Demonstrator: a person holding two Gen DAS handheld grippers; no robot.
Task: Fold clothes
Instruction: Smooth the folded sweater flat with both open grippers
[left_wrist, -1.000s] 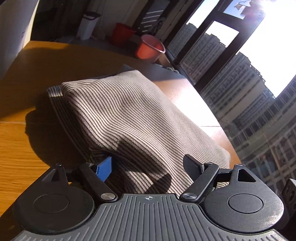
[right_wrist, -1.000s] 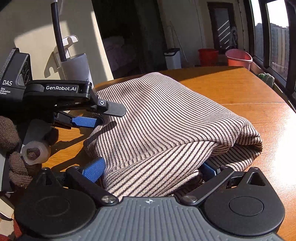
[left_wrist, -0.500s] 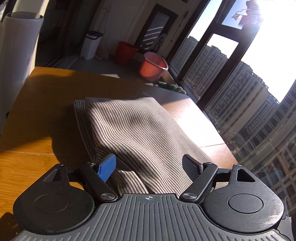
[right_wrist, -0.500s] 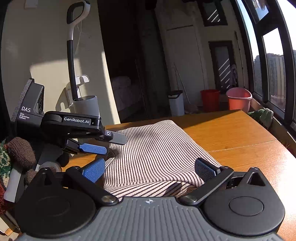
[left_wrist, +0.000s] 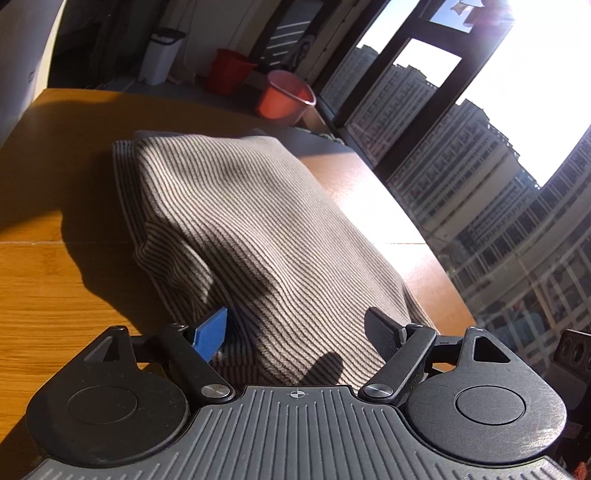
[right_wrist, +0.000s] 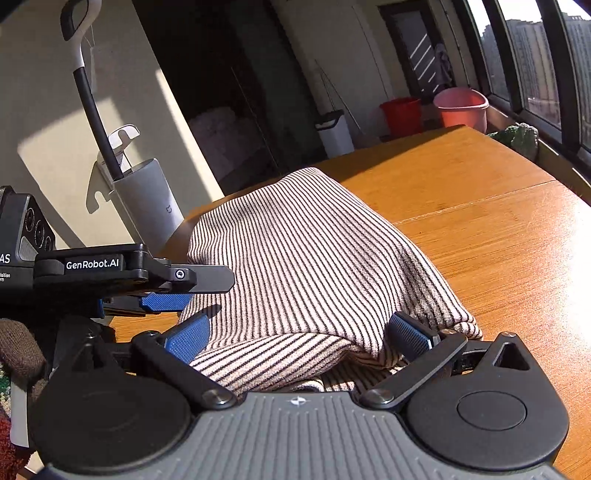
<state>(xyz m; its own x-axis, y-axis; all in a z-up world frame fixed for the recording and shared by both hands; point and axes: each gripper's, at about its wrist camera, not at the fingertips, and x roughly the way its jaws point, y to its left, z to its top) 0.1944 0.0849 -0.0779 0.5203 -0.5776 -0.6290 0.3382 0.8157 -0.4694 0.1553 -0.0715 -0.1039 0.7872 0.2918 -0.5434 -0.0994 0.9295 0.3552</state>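
On table (right_wrist: 480, 229) | striped garment (right_wrist: 314, 258) folded, lengthwise away | left gripper (left_wrist: 299, 332), right gripper (right_wrist: 299, 338) wide, straddling its near edge, gripping nothing

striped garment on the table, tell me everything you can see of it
The striped garment is a soft knit with thin dark stripes on a pale beige ground, folded into a thick, roughly rectangular bundle with stacked layers showing at its near edge. It lies on the wooden table, partly sunlit, partly shadowed. The left gripper and right gripper both straddle its near edge with wide jaws; whether the pads press it is unclear.

garment (left_wrist: 258, 221) on table (left_wrist: 55, 295), buckets (left_wrist: 284, 99) behind
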